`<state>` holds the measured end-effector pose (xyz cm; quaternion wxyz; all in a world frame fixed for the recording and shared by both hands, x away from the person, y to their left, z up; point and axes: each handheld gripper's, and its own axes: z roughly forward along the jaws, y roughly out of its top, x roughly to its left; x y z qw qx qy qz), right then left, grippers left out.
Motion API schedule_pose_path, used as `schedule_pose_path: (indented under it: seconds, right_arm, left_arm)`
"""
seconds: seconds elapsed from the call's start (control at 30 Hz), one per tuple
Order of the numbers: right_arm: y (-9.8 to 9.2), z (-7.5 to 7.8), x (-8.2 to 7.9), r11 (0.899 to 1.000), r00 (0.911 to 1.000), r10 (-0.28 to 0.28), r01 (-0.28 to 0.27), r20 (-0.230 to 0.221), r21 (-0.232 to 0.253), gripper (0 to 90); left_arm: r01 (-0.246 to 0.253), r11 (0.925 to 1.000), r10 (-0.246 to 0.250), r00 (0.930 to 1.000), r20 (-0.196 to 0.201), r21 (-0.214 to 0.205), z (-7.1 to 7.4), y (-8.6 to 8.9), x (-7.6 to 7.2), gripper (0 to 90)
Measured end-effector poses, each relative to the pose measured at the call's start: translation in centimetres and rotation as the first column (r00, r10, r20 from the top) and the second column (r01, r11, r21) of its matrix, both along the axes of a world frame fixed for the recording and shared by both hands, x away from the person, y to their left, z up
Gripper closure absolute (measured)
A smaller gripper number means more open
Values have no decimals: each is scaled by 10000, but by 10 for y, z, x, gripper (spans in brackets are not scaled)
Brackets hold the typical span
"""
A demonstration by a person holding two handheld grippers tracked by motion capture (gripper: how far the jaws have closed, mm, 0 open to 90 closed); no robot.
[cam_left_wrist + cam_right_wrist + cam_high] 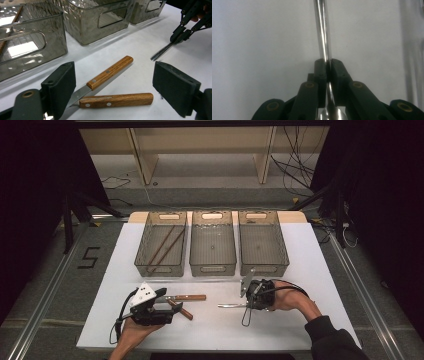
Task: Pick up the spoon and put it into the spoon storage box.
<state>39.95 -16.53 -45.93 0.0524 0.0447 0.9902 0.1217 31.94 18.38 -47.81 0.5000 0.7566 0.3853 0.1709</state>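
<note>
A white surface carries three clear bins in a row at its far side: the left bin holds two brown sticks, while the middle bin and the right bin have nothing visible in them.

Nearer the person, the left gripper rests low over the surface with its jaws spread wide and holding nothing. Two wooden-handled knives lie between those jaws, crossed at the blades and touching neither pad.

To the right, well apart from the knives, the right gripper has its jaws pressed together on the thin shaft of a metal utensil. The shaft runs straight out beyond the jaw tips, and its broader end lies back between the jaw arms. In the high view the utensil lies level just above the surface, pointing toward the knives.
</note>
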Motion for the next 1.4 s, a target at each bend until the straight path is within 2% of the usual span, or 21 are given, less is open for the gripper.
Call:
schedule_pose_path:
  seconds: [0.1, 0.2, 0.3, 0.37, 0.5, 0.57, 0.6, 0.73, 0.83, 0.9, 0.97, 1.2, 1.3, 1.4]
  right_arm:
    - [0, 0, 3, 9999, 9999, 129, -129, -12, -11, 848]
    - [-1, 1, 2, 10000, 10000, -7, 7, -89, -14, 851]
    - [-1, 2, 0, 10000, 10000, 13, -13, -17, 24, 855]
    - [0, 3, -2, 9998, 9999, -163, 163, -24, 88, 858]
    - [0, 3, -3, 10000, 10000, 9, -10, 80, 85, 860]
    - [1, 4, -4, 10000, 10000, 2, -3, 77, 38, 862]
    - [1, 5, -6, 9998, 9998, -218, 218, -36, -1, 864]
    - [2, 6, -8, 9999, 10000, -87, 88, -23, 74, 873]
    - [4, 8, -11, 10000, 9999, -51, 49, -141, -77, 882]
    - [7, 6, -13, 9992, 9998, -45, 53, 203, -389, 873]
    - [9, 6, -14, 9987, 9997, -59, 71, 247, -506, 872]
    - [10, 6, -12, 9987, 10000, 20, -16, 81, -513, 882]
    - [11, 5, -13, 9988, 9999, 1, -9, -169, -497, 896]
    - [12, 4, -15, 9981, 10000, 47, -52, -86, -612, 900]
  left_arm:
    - [25, 10000, -25, 10000, 2, 41, 0, 0, 0, 186]
    - [37, 10000, -37, 10000, -3, 54, 0, 0, 0, 186]
    - [4, 10000, -4, 10000, -11, 5, 0, 0, 0, 187]
    - [5, 10000, -5, 10000, -4, 9, 0, 0, 0, 187]
    - [33, 10000, -33, 10000, 7, 47, 0, -1, 0, 187]
    - [30, 10000, -30, 10000, 13, 34, 0, -1, 0, 186]
    - [27, 10000, -27, 10000, 15, 38, 0, -1, 0, 187]
    - [29, 10000, -29, 10000, 16, 51, 0, -1, 0, 187]
    - [18, 10000, -18, 10000, 21, 18, 0, -1, 0, 188]
    - [20, 10000, -20, 10000, 12, 29, 0, -1, 0, 188]
    - [37, 10000, -37, 10000, 17, 23, 0, -1, -1, 191]
    - [-1, 10000, 1, 10000, 13, 48, 0, -1, 0, 192]
    - [2, 10000, -2, 10000, 22, 48, 0, -1, 0, 192]
    - [-2, 10000, 2, 10000, 19, 67, 0, 0, 0, 192]
